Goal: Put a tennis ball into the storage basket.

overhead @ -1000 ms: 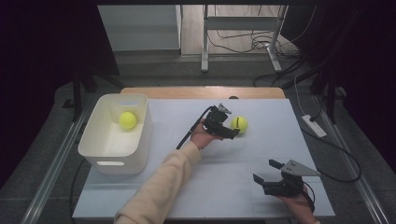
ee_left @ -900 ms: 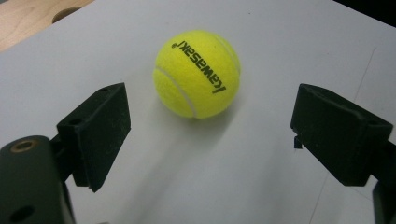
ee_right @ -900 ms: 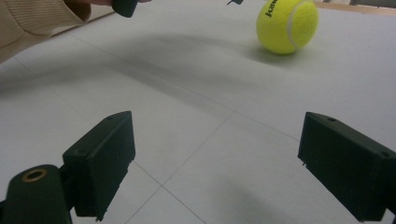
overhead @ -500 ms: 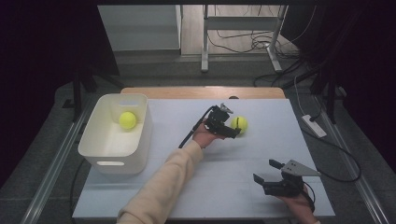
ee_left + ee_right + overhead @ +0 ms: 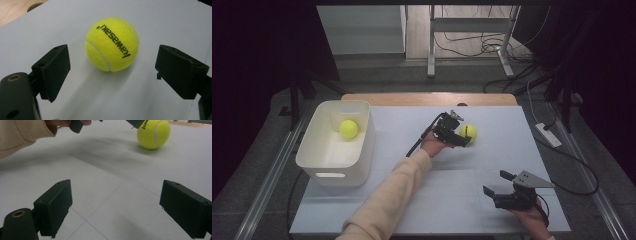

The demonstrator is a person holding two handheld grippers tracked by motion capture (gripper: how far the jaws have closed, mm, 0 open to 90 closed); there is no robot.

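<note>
Yellow tennis ball between open left tongs

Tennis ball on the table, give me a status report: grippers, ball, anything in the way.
Left gripper open, jaws either side of the tennis ball, not touching. Right gripper open, empty. Second ball in white bin. Nothing in the way.

Count: 2 tennis balls. Ball one lies on the table, between the jaws of the left gripper, untouched. Ball two sits in the bin, well off from both tools. Bins: 1. Grippers: 2, counting the right gripper.
</note>
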